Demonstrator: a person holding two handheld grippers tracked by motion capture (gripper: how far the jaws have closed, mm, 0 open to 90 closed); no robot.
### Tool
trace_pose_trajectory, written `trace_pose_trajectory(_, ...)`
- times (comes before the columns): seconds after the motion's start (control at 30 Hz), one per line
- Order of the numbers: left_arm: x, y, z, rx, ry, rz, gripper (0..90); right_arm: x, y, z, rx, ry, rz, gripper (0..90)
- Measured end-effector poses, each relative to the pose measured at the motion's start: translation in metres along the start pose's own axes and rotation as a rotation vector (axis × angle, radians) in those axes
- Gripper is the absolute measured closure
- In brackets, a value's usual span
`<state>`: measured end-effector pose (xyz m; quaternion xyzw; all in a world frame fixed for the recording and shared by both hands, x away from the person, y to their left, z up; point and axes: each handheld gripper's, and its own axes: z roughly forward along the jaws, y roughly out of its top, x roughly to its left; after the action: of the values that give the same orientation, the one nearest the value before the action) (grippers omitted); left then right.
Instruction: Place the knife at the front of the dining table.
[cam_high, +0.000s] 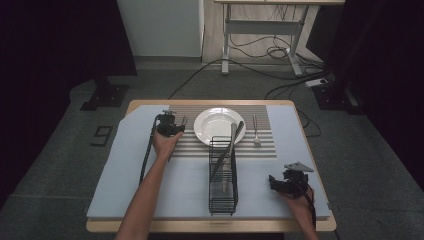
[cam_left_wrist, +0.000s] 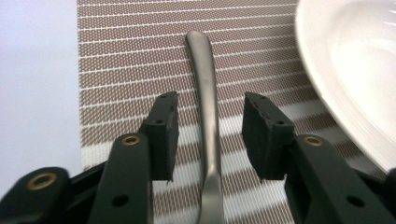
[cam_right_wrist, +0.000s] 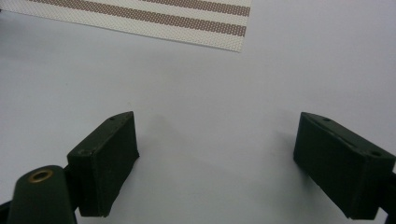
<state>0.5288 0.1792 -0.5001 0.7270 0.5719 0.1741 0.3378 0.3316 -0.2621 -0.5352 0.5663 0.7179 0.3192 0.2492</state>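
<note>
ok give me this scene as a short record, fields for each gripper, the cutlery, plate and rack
left gripper: open, jaws either side of a metal handle lying on the striped mat, not closed on it
right gripper: open wide, over bare blue cover, holding nothing
plate: white, on the mat, right of the handle
fork: on the mat, right of the plate
rack: black wire, centre of table, utensils leaning in it

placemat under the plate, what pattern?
Brown and white horizontal stripes, woven mesh texture. The placemat shows best in the left gripper view.
</note>
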Motion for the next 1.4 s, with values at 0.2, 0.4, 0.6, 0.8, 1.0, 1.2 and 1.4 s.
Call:
trace_pose_trajectory(0.2,0.001,-0.018,-0.019,0.045,-0.018,0.047,54.4,0.000,0.000,0.000,0.002,0.000,0.001,13.2)
trace_pose_trajectory(0.4,0.008,-0.043,-0.035,0.072,-0.023,0.056,54.1,0.001,0.000,0.000,0.002,0.000,0.004,13.2)
trace_pose_trajectory(0.6,0.007,-0.060,-0.042,0.080,-0.026,0.078,54.5,0.001,0.000,0.000,0.003,0.000,0.003,13.2)
trace_pose_trajectory(0.8,0.001,-0.066,-0.045,0.069,-0.027,0.091,60.8,0.001,0.000,0.000,0.003,-0.001,0.004,13.2)
trace_pose_trajectory(1.0,-0.011,-0.068,-0.042,0.043,0.029,0.121,66.5,0.001,0.000,0.000,0.003,-0.001,0.003,13.2)
trace_pose_trajectory(1.2,-0.015,-0.065,-0.038,0.036,0.057,0.115,70.1,0.001,0.000,0.000,0.003,-0.001,0.003,13.2)
trace_pose_trajectory(1.4,-0.018,-0.061,-0.031,0.023,0.067,0.099,70.5,0.001,0.000,0.000,0.003,0.000,0.003,13.2)
